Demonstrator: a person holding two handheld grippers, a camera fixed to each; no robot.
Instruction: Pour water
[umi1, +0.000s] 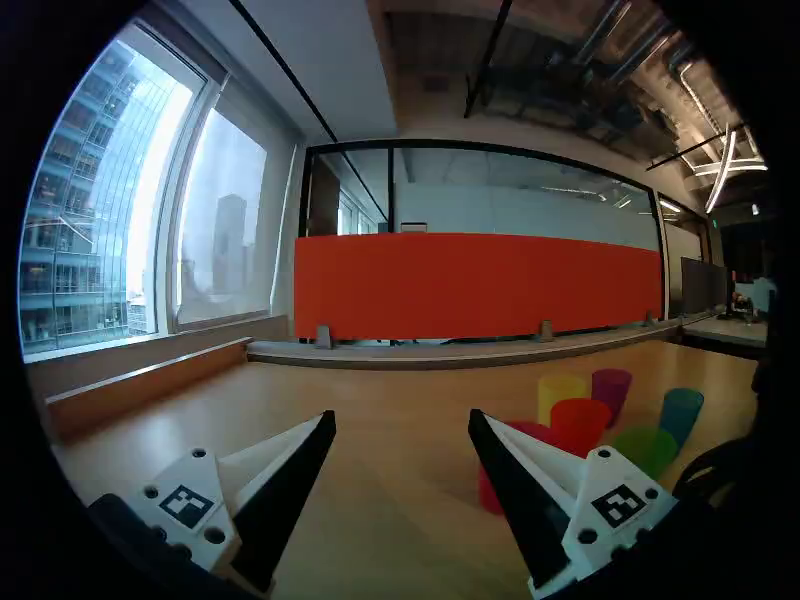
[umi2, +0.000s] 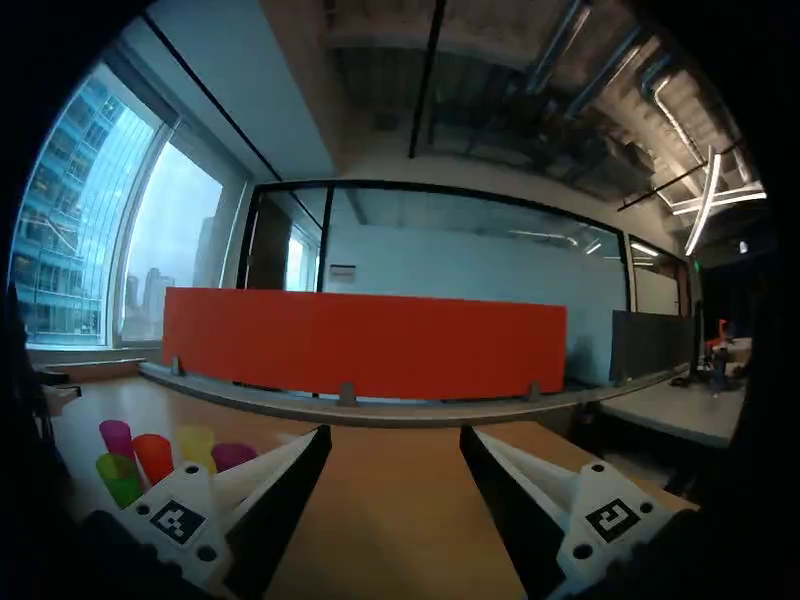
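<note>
Ahead and to the right of the left gripper (umi1: 401, 422), a cluster of cups (umi1: 600, 425) stands on a pale wood-grain desktop (umi1: 400, 390). They are tapered tumblers of translucent coloured plastic, set close together: a yellow cup (umi1: 560, 390) and a purple cup (umi1: 611, 388) at the back, an orange cup (umi1: 580, 425) in front of them, a teal cup (umi1: 681, 412) and a green cup (umi1: 645, 448) to the right. A red cup (umi1: 487, 492) is partly hidden behind the gripper's right-hand finger. Whether any cup holds water cannot be told.

In the right gripper view the cups sit low at the far left, beside the left-hand finger of the right gripper (umi2: 394, 434). Off to the right is a grey desk (umi2: 680, 410).

Both grippers have white wedge-shaped fingers with black inner faces and square black-and-white marker tags. Each pair is spread wide with nothing between, held level above the desktop and pointing forward.

Behind the desktop runs a smooth orange divider panel (umi1: 480, 285) on small grey feet, then a glass wall. Tall windows (umi1: 100, 240) at the left look onto towers. Bare pipes (umi2: 560, 50) and strip lights (umi2: 705, 200) cross the ceiling.
</note>
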